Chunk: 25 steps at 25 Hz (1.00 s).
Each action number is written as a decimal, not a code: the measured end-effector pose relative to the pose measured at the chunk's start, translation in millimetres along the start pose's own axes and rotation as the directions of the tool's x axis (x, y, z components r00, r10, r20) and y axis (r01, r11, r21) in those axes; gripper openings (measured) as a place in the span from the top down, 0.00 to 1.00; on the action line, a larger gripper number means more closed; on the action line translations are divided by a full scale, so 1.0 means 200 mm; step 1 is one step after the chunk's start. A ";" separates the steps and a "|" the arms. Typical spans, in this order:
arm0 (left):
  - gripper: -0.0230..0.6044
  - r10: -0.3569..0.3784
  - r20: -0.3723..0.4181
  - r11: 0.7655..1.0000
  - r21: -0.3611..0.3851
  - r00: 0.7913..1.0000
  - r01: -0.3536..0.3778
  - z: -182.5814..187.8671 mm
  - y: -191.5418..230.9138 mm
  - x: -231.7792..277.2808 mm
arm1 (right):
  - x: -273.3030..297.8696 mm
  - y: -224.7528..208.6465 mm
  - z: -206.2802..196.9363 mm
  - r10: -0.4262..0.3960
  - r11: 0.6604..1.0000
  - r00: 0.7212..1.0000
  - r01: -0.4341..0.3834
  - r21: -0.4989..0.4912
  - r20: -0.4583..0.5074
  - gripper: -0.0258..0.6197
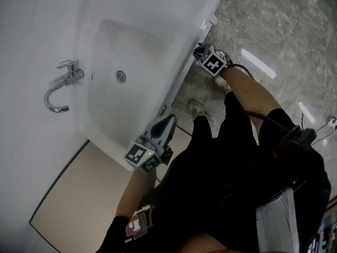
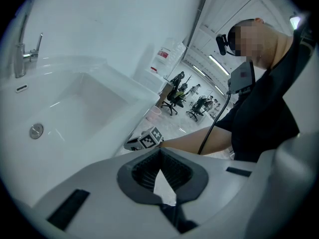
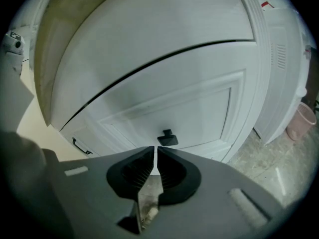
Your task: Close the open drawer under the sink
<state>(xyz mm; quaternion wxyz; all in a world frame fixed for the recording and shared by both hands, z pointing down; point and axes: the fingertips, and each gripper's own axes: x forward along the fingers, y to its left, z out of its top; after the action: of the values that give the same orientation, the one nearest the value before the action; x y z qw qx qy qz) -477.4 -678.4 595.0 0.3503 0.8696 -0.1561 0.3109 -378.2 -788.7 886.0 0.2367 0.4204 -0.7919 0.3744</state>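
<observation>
The white drawer front [image 3: 189, 108] sits right under the sink [image 1: 195, 20], and the right gripper view looks straight at it. A thin dark line runs between the drawer's top edge and the round bottom of the sink. I cannot tell how far out the drawer sticks. A small dark knob [image 3: 167, 138] sits low on the drawer front, in the middle. The right gripper [image 3: 156, 156] points at the drawer just under that knob. Its jaws are pulled in almost tight, with only a thin crack between the tips and nothing in it. I cannot tell if it touches the drawer. To the right of the drawer is a tall white cabinet [image 3: 279, 59], with a pink bin [image 3: 301, 121] beside it on the gray stone floor [image 1: 274, 30]. That floor has open room to the right of the sink. To the left and lower down is another white front with a dark bar handle [image 3: 79, 146]. The left gripper [image 2: 160, 153] is up by the sink's front edge, well apart from the right one. Its jaw tips are pressed together and hold nothing. Across the bowl are the drain [image 2: 36, 130] and the shiny tap [image 2: 22, 59]. The person in dark clothes [image 1: 237, 167] stands close behind both grippers.
</observation>
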 end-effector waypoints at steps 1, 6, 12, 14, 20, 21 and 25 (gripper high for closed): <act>0.98 0.001 0.009 1.000 -0.002 1.000 -0.001 0.01 0.00 -0.02 | -0.03 0.02 -0.01 0.005 1.000 1.000 -0.005 -0.005 -0.004 0.93; 0.98 0.023 0.070 1.000 -0.004 0.997 -0.022 0.10 -0.01 -0.13 | -0.20 0.15 -0.05 0.038 0.999 0.999 -0.038 -0.011 -0.009 0.93; 0.98 0.037 0.215 0.999 -0.008 0.976 -0.036 0.22 -0.01 -0.27 | -0.49 0.30 0.06 0.088 0.993 0.996 -0.087 -0.076 0.012 0.96; 0.98 0.050 0.248 0.999 -0.028 0.967 -0.044 0.25 0.00 -0.37 | -0.58 0.42 0.10 0.121 0.988 0.992 -0.119 -0.095 0.015 0.96; 0.98 0.112 0.370 0.992 -0.094 0.922 -0.083 0.30 0.04 -0.64 | -0.80 0.73 0.30 0.243 0.950 0.970 -0.236 -0.205 0.008 0.96; 0.98 0.125 0.386 0.991 -0.101 0.914 -0.093 0.30 0.05 -0.70 | -0.82 0.79 0.34 0.260 0.942 0.965 -0.252 -0.222 0.009 0.96; 0.98 0.179 0.484 0.983 -0.124 0.856 -0.135 0.33 0.10 -0.92 | -0.89 0.98 0.54 0.313 0.910 0.950 -0.292 -0.294 0.023 0.96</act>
<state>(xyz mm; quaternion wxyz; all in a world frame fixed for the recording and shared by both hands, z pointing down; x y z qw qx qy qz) -597.8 -728.8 447.8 0.3091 0.8887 -0.3239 0.0992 -455.2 -716.2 620.1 0.2068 0.2666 -0.9010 0.2729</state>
